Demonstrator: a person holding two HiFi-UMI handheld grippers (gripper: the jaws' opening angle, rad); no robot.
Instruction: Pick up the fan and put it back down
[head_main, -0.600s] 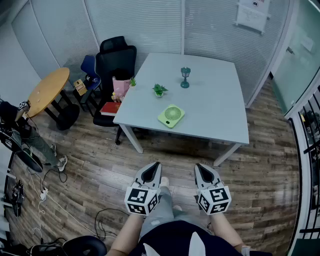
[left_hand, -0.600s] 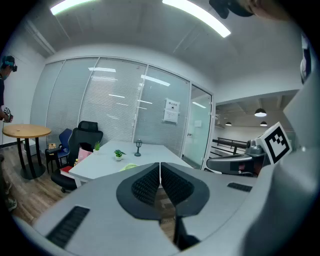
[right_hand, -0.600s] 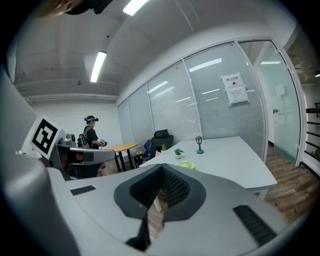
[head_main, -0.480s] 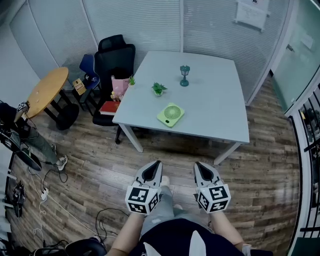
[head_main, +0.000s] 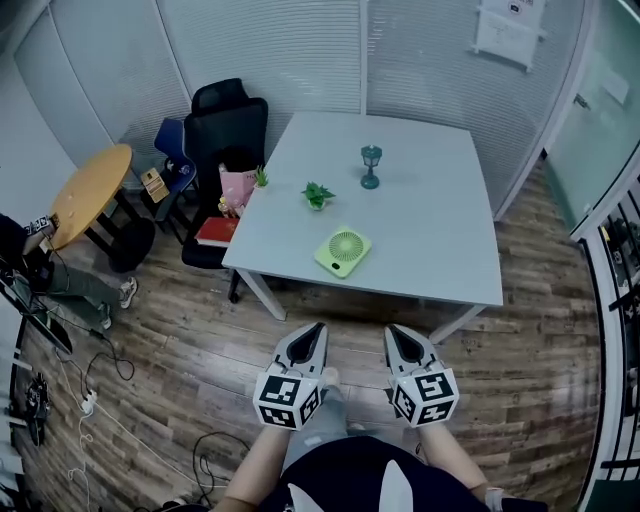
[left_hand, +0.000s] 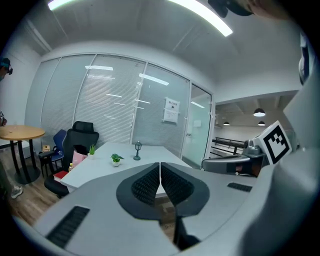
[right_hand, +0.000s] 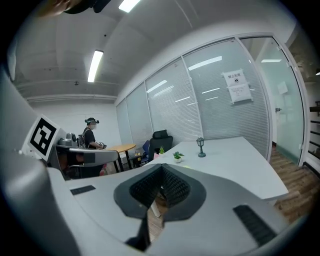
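A small light-green fan (head_main: 343, 249) lies flat near the front edge of the pale table (head_main: 440, 230). My left gripper (head_main: 313, 329) and right gripper (head_main: 392, 332) hang side by side over the wooden floor, short of the table and apart from the fan. Both are shut with nothing between the pads. In the left gripper view the shut jaws of the left gripper (left_hand: 160, 165) point at the table (left_hand: 100, 162). The right gripper (right_hand: 161, 170) in its own view also faces the table (right_hand: 235, 162). The fan is hidden behind the jaws in both gripper views.
On the table stand a little potted plant (head_main: 317, 195) and a teal lantern figure (head_main: 371, 166). A black office chair (head_main: 225, 140) with a pink bag and red book sits at the table's left. A round wooden table (head_main: 88, 192) is further left. Cables lie on the floor.
The table and fan have drawn slightly nearer and lower in the head view. Both grippers stay shut and side by side.
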